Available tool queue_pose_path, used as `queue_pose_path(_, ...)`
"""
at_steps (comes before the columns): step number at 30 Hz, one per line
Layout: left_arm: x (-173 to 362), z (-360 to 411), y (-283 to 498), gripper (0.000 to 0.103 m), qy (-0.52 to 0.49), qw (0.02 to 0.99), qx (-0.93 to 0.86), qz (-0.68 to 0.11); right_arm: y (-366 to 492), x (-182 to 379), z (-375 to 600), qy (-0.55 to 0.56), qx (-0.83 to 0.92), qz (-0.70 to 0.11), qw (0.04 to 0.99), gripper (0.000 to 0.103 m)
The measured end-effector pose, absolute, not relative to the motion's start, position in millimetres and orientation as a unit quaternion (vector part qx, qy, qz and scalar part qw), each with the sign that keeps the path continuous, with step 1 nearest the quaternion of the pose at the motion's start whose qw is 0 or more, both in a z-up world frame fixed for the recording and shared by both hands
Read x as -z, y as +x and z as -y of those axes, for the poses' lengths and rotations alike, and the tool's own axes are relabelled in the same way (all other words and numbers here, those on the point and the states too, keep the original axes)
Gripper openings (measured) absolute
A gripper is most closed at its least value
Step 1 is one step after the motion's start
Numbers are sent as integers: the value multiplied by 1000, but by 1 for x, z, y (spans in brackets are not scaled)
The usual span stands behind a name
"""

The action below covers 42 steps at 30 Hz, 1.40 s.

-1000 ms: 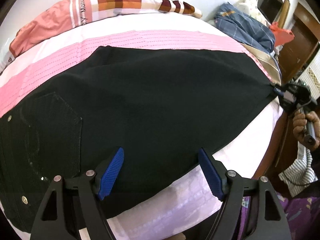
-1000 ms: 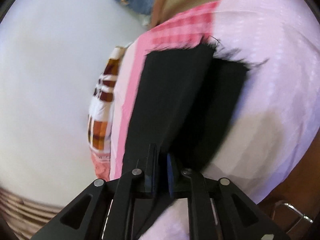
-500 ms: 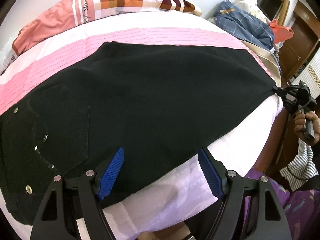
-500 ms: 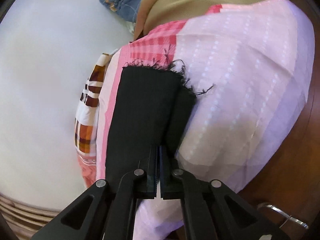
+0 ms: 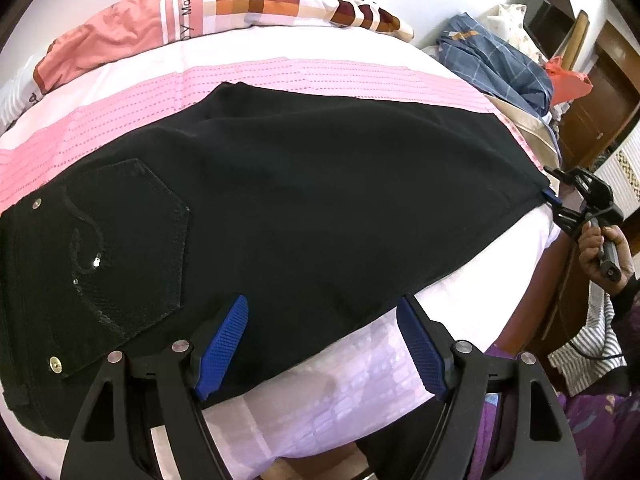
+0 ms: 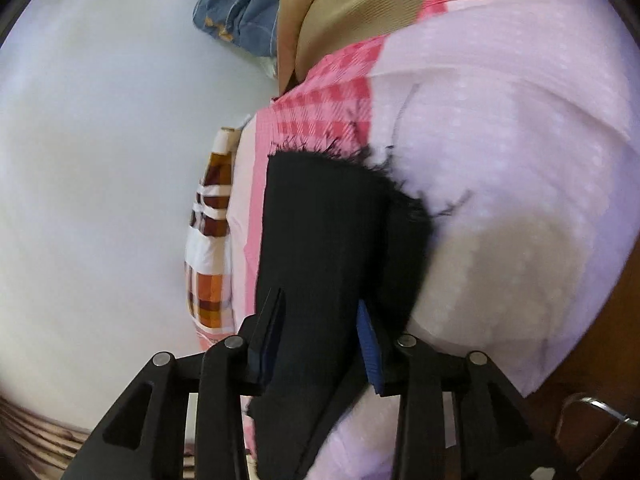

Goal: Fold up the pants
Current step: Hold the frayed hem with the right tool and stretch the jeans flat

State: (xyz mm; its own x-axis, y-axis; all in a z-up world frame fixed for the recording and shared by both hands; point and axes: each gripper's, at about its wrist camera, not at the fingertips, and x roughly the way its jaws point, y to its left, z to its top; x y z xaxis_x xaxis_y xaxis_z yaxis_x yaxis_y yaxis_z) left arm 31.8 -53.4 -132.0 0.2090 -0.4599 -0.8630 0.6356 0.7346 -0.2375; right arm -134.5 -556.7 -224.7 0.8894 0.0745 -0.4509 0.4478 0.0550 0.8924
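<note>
Black pants (image 5: 300, 184) lie flat across the pink and white bed sheet (image 5: 280, 76), waistband and studded back pocket (image 5: 120, 240) at the left, leg hems at the right. My left gripper (image 5: 322, 338) is open and empty, hovering over the pants' near edge. My right gripper (image 5: 554, 200) is at the hem end by the bed's right edge. In the right wrist view the right gripper (image 6: 320, 332) has its jaws parted, with the frayed black hem (image 6: 332, 216) lying loosely between the blue pads.
A plaid pillow (image 5: 224, 4) lies at the bed's far side. A pile of blue checked clothes (image 5: 492, 64) and an orange item (image 5: 568, 80) sit at the far right corner. Wooden furniture (image 5: 600, 100) stands right of the bed.
My right gripper's jaws have opened off the hem they were clamping. The left gripper has shifted so more of the waistband and pocket shows.
</note>
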Motion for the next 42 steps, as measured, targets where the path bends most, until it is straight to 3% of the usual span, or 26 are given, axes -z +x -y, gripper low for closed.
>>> queue_pose_path(1,132,53,32,77,83,773,354,-520,-129,225,556,666,134,-213,702,7)
queue_pose_path(8,121,47,32,77,82,782,355,-506,-143,205,545,611,149,-253,735,4)
queue_pose_path(14,128,45,35,77,90,783,342,-512,-153,235,552,646,155,-253,703,1)
queue_pose_path(16,129,38,36,77,77,784,338,-515,-157,233,550,656,162,-237,698,8)
queue_pose_path(17,128,35,36,77,69,784,339,-515,-159,232,545,671,164,-223,688,17)
queue_pose_path(18,128,33,36,77,64,785,338,-516,-159,229,541,677,159,-220,684,33)
queue_pose_path(20,125,29,38,77,56,787,336,-515,-148,216,522,666,126,-233,698,45)
queue_pose_path(26,116,26,36,77,40,791,342,-505,-93,228,444,673,26,-312,670,46)
queue_pose_path(37,112,13,34,77,17,795,346,-498,-63,232,378,670,-10,-328,665,45)
queue_pose_path(38,112,11,34,77,17,797,345,-495,-64,229,375,659,-10,-333,674,44)
queue_pose_path(40,112,9,32,77,17,802,341,-491,-57,226,371,648,-11,-344,679,14)
queue_pose_path(41,112,8,32,77,18,804,337,-489,-52,228,365,638,-10,-363,679,6)
queue_pose_path(42,112,6,32,77,20,809,331,-485,-53,229,363,634,-8,-369,680,6)
